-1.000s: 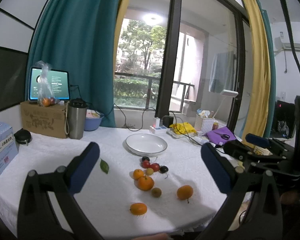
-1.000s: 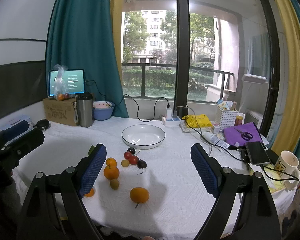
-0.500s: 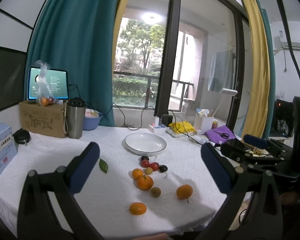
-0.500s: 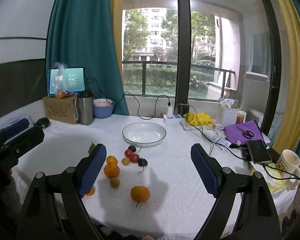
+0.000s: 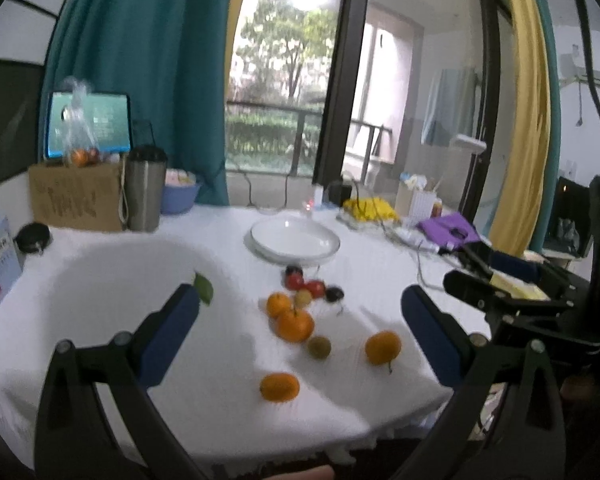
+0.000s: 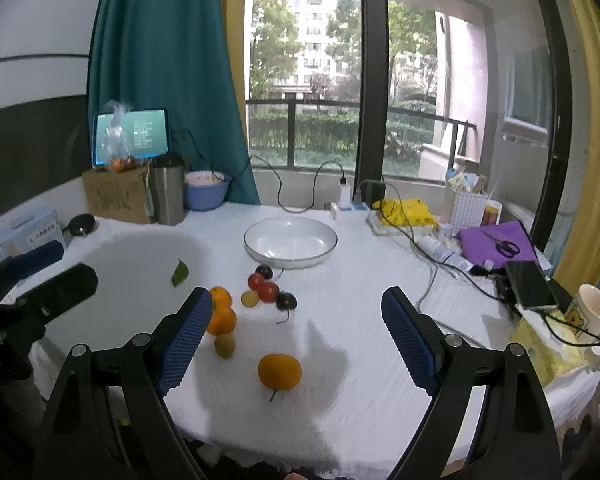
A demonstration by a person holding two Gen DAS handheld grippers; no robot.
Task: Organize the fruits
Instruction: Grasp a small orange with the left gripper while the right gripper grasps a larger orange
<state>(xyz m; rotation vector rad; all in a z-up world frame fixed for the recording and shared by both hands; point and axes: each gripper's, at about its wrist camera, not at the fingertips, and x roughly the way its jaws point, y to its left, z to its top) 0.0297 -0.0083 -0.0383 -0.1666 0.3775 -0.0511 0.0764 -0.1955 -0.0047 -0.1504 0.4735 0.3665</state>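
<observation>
Two spread tools point(image 5: 300, 316) point(image 6: 296, 320) above fruit-strewn table edge point(image 6: 300, 464).

Near the one white plate point(image 6: 290, 240) lie four oranges point(image 5: 294, 325), two red tomatoes point(image 6: 262, 286), two dark plums point(image 6: 286, 301), one yellow fruit point(image 6: 250, 298), one greenish fruit point(image 6: 225, 345) and one leaf point(image 6: 180, 273).

On the table point(image 6: 360, 320), a plate point(image 6: 290, 242) sits toward the far side, with tomatoes point(image 6: 263, 286) and dark plums point(image 6: 286, 301) just before it. Nearer lie oranges point(image 6: 220, 312), a small round fruit point(image 6: 225, 345) and, to their right, a lone orange point(image 6: 280, 371). A leaf point(image 6: 180, 273) lies left of the fruit; a steel tumbler point(image 6: 166, 190) and cardboard box point(image 6: 116, 196) stand at the far left.
</observation>
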